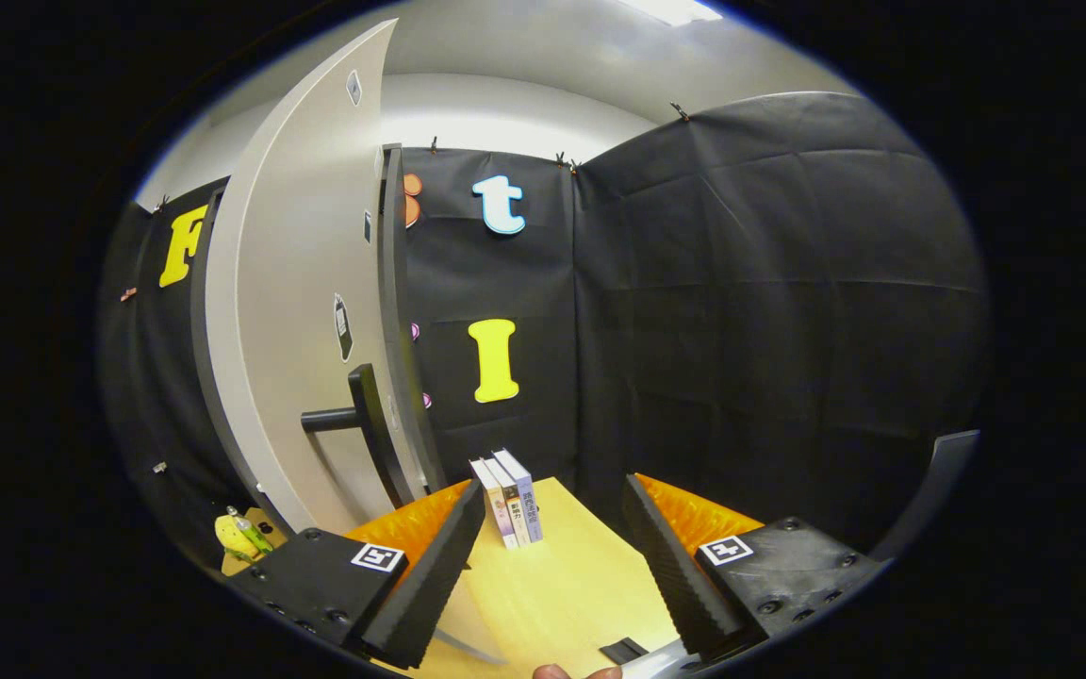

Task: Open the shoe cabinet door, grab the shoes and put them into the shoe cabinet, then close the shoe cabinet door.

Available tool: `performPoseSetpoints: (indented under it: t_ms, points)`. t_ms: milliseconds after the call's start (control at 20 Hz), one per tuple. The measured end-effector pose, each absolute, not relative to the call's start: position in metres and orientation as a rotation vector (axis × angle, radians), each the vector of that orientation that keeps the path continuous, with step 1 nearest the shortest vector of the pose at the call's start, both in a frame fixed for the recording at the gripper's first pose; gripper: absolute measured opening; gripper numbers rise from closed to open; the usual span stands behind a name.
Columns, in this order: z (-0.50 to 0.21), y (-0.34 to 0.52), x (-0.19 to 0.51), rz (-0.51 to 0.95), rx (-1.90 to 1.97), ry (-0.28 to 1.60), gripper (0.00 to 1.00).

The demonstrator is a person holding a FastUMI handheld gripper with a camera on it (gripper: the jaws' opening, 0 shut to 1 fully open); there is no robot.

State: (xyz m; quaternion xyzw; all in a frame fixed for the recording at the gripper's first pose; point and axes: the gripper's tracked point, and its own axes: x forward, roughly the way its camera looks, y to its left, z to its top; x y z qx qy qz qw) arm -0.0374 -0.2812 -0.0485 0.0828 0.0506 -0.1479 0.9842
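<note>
I have the hand-held gripper (552,556) spread wide with nothing between its fingers, which hover over the pale wooden counter (562,585). Ahead and to the left of the fingers stands the tall grey shoe cabinet door (303,321), swung out on its hinge with its dark bar handle (364,415) facing me, so I judge the opening step done, or the closing step not yet started. Just beyond the left finger, three upright books (508,500) stand together on the counter. Low beside the left finger, some small yellow and green objects (239,536) sit on a lower surface; I cannot tell what they are. I can spot no shoes from here, so I cannot say whether they are already inside. At the least, shutting the door remains.
</note>
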Motion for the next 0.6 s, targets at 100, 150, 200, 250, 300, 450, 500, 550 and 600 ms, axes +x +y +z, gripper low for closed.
performPoseSetpoints:
  t_ms: [100,150,200,250,300,450,500,550,600]
  points:
    - [-0.048,-0.268,-0.039,-0.288,0.158,0.099,0.97]
    - [-0.048,-0.258,-0.041,-0.278,0.160,0.097,0.97]
    - [-0.048,-0.246,-0.042,-0.264,0.160,0.097,0.97]
    - [-0.048,-0.232,-0.041,-0.246,0.160,0.097,0.97]
    - [-0.048,-0.219,-0.041,-0.229,0.155,0.098,0.97]
    - [-0.046,-0.178,-0.037,-0.180,0.131,0.098,0.97]
    - [-0.047,-0.162,-0.037,-0.161,0.122,0.098,0.97]
    - [-0.047,-0.148,-0.034,-0.143,0.122,0.095,0.97]
    - [-0.046,-0.134,-0.031,-0.122,0.125,0.095,0.97]
